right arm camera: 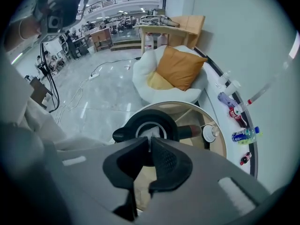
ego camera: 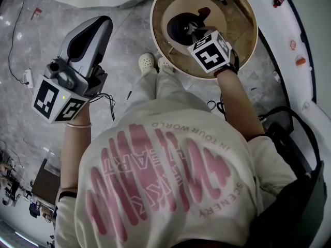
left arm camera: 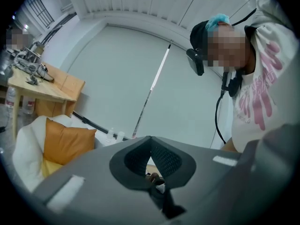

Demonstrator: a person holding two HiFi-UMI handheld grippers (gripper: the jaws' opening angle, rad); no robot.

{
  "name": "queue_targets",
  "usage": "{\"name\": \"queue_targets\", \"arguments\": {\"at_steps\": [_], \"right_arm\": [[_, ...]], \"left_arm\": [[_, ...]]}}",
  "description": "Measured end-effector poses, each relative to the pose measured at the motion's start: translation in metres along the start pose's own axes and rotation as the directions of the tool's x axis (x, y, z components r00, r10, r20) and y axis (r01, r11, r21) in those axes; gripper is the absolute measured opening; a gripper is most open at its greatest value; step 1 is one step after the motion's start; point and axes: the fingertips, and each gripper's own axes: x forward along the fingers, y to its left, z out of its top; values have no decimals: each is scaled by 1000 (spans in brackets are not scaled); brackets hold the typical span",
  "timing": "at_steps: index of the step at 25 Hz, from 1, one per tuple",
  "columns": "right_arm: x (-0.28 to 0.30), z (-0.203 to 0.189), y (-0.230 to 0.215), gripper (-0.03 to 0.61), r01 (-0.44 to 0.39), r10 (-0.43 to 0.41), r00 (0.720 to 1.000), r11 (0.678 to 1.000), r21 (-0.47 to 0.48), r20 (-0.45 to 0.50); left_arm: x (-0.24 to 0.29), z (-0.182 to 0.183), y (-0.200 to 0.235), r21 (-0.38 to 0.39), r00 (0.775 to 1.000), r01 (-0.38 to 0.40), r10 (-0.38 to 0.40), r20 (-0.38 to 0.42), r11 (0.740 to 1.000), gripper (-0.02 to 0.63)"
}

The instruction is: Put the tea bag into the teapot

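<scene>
A black teapot (right arm camera: 133,122) with a brown handle (right arm camera: 191,131) stands open on a round wooden table (ego camera: 247,45). My right gripper (right arm camera: 149,138) points steeply down right over its mouth. Its jaws are shut on a white tea bag (right arm camera: 151,132), which hangs in the opening. From the head view the teapot (ego camera: 178,27) sits just beyond the right gripper (ego camera: 195,33) and its marker cube. My left gripper (ego camera: 102,21) is held off to the left over the floor, pointing level, jaws together and nothing in them; in its own view the left gripper (left arm camera: 150,138) faces a wall.
A small white round lid (right arm camera: 211,132) lies on the table past the handle. A white beanbag with an orange cushion (right arm camera: 180,67) stands behind the table. Bottles (right arm camera: 239,111) line a curved white ledge to the right. Cables (ego camera: 106,101) trail on the marble floor.
</scene>
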Motion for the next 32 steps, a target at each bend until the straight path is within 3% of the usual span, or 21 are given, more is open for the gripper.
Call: {"name": "queue_targets", "arguments": {"at_steps": [21,26,28,32], "right_arm": [[22,8,0,33,-55,55,999,998,9,2],[25,8,-1,65,-62,62,998,998,5,5],[25,9,-2,113,-63,62,998,998,16,13],[21,10,0,114,-69,68,997,997,32,20]], "left_arm": [[-7,-10,3,-37,999,-50,50,-1,998,3],[-6,-12,2,-39,998,-57,57,-3,998,3],[-6,-12,2,-38,998,-60,60,-2,997,3],[-7,-8,-1,-35,998,-61,62,2,997,3]]}}
